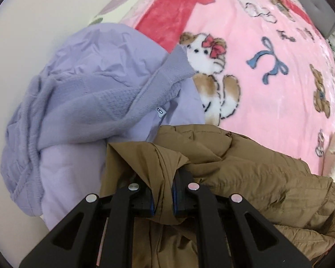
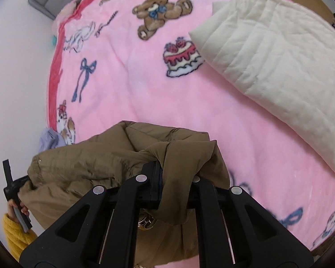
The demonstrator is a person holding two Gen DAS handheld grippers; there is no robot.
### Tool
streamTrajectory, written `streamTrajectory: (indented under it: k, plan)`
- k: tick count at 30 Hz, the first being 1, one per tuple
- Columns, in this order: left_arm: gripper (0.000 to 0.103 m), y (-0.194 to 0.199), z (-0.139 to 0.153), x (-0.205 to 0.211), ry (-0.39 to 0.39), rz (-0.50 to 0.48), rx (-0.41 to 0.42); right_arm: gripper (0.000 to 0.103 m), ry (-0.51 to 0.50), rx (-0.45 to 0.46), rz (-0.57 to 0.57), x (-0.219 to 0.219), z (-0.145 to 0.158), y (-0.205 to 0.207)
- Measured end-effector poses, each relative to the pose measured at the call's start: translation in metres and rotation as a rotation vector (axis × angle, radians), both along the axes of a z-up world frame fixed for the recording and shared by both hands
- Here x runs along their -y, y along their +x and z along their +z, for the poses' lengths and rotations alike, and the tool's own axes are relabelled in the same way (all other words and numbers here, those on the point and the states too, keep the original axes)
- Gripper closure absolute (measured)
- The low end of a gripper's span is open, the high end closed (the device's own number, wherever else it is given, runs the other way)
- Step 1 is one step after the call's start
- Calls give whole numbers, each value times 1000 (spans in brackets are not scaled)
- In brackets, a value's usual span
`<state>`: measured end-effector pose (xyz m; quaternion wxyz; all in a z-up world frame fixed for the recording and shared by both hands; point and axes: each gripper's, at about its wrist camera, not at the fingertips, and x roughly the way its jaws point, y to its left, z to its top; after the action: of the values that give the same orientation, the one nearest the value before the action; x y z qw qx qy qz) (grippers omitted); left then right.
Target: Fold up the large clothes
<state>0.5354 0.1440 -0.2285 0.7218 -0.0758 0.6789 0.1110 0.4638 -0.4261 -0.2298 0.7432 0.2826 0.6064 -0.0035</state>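
A brown quilted jacket (image 1: 245, 178) hangs bunched between both grippers above a pink cartoon blanket (image 1: 279, 78). My left gripper (image 1: 162, 192) is shut on a fold of the jacket's edge. My right gripper (image 2: 174, 178) is shut on another fold of the same jacket (image 2: 100, 163), which drapes over its right finger. The left gripper and the hand in a yellow sleeve (image 2: 13, 221) show at the lower left of the right wrist view.
A crumpled lilac garment (image 1: 89, 93) lies on the blanket to the left, next to a white wall (image 1: 33, 22). A folded cream quilted garment (image 2: 279, 51) lies at the right on the blanket (image 2: 167, 107). A grey headboard (image 2: 47, 0) is at the far end.
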Motion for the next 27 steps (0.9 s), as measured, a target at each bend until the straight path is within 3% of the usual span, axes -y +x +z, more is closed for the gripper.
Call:
streamTrajectory:
  k: [10, 19, 23, 27]
  plan:
    - [91, 22, -46, 20, 87, -56, -73, 96, -8, -79, 43, -11, -55, 21]
    - [91, 17, -60, 43, 202, -120, -36, 97, -53, -87, 36, -23, -85, 20]
    - [91, 16, -59, 45, 221, -134, -25, 96, -37, -96, -18, -23, -90, 17]
    - [90, 13, -51, 49, 240, -159, -17, 92, -80, -59, 60, -29, -76, 18]
